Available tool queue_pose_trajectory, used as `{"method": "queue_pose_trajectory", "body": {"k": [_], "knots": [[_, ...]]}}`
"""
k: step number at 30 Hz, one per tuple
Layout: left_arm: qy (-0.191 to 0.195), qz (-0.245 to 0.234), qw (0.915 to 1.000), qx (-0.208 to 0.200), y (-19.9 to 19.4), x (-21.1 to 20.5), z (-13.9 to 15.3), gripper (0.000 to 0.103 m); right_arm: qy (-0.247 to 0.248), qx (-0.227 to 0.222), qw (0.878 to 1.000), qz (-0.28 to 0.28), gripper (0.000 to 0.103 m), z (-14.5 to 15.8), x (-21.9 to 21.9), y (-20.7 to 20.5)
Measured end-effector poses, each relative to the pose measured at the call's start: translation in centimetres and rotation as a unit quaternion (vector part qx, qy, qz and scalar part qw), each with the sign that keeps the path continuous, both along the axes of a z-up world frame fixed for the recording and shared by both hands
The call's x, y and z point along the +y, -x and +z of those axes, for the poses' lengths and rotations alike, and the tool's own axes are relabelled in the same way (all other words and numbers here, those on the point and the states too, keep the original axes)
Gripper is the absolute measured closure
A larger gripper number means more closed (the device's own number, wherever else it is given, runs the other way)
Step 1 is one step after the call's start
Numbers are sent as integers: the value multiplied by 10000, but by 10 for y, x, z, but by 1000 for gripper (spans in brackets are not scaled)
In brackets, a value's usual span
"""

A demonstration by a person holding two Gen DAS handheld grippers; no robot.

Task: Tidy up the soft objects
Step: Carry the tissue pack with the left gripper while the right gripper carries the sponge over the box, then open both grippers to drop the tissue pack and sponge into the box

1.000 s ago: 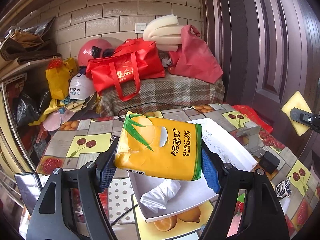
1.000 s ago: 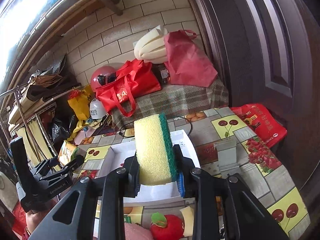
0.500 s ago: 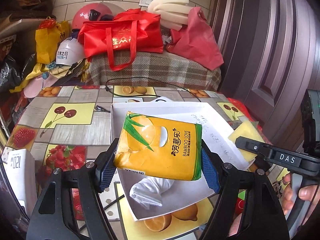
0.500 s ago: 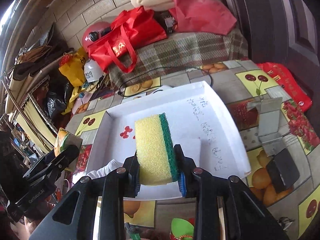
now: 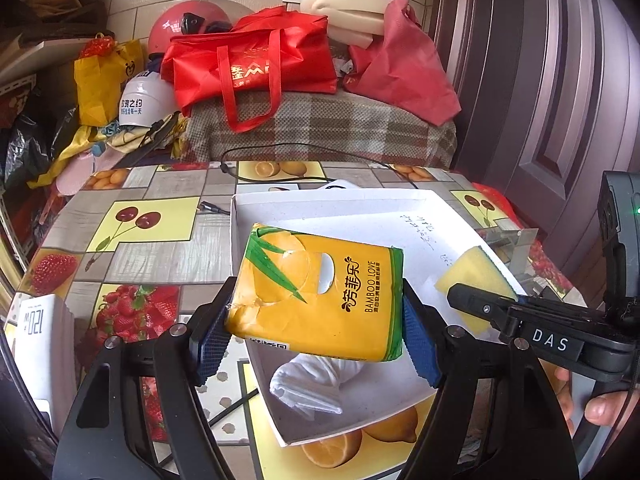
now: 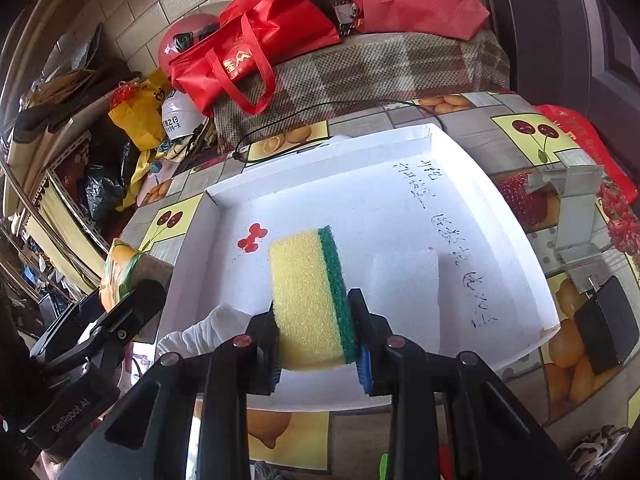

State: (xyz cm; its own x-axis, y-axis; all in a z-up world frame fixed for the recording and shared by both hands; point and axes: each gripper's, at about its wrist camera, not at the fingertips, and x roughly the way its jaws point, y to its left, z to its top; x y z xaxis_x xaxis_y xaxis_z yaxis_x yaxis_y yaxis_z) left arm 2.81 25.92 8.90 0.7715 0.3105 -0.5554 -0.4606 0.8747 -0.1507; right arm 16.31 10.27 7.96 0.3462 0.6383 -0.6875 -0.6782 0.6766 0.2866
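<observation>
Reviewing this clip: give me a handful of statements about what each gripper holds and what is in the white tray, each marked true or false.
1. The left gripper is shut on the yellow tissue pack. True.
2. The right gripper is open and holds nothing. False: it is shut on the yellow-and-green sponge.
3. A white cloth lies in the white tray. True.
4. The sponge's green layer faces the left gripper. False: in the right wrist view the green layer is on the side away from it.
5. The tray bears handwriting on its floor. True.
6. The red bag sits inside the tray. False: it rests on the plaid-covered surface behind the table.
</observation>
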Motion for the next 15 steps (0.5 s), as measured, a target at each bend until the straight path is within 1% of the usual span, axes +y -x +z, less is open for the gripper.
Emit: {"method": "queue_pose_trajectory", "body": {"k": [2,3,4,5,6,8,11,15], "knots": [[-66,75,9999,-7,0,0,2,19,-33,-64,10000,-68,69,2,-2,1],[-85,114,9999,27,0,1,2,14,-92,-76,9999,-73,64,4,-2,1],[-92,163,9998,56,0,1,3,0,-138,-76,9998,-96,41,5,-3,1],[-94,201,9998,9,1,2,3,0,-165,-107,9996,-179,18,6,-5,1],[-91,249,9996,-78,4,3,5,0,-184,-168,9993,-294,13,8,-7,0],[-158,335,9992,-179,8,5,9,0,-295,-151,9988,-369,0,8,-12,-3],[-230,379,9987,-252,12,4,14,0,-383,-126,9983,-432,0,8,-17,-3],[-324,385,9983,-296,13,1,17,0,-372,-264,9981,-405,0,12,-19,5]]}}
